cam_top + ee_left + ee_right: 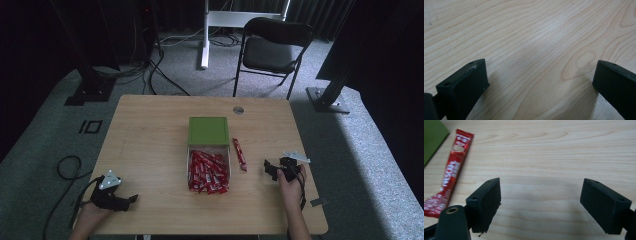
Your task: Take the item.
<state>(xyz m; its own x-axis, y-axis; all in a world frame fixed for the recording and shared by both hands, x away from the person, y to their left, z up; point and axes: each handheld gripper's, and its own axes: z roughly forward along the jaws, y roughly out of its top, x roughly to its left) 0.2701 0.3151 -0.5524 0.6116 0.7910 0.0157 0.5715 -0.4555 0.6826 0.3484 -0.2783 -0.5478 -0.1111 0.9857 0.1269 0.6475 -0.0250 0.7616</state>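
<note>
A clear box (190, 167) packed with several red sachets (208, 173) sits mid-table, and a green lid (208, 131) lies at its far end. One loose red sachet (239, 154) rests on the wood just right of the box; in the right gripper view this sachet (451, 172) lies left of the jaws, beside a corner of the green lid (431, 137). My right gripper (269, 166) (540, 202) is open low over bare wood, right of that sachet. Near the front left corner my left gripper (131, 199) (541, 82) is open over bare wood, holding nothing.
The wooden table (150, 130) has a round cable hole (238, 110) at its far edge and a small grey piece (318, 202) at its right edge. A black folding chair (272, 50) stands beyond it. Cables (67, 167) trail on the carpet at left.
</note>
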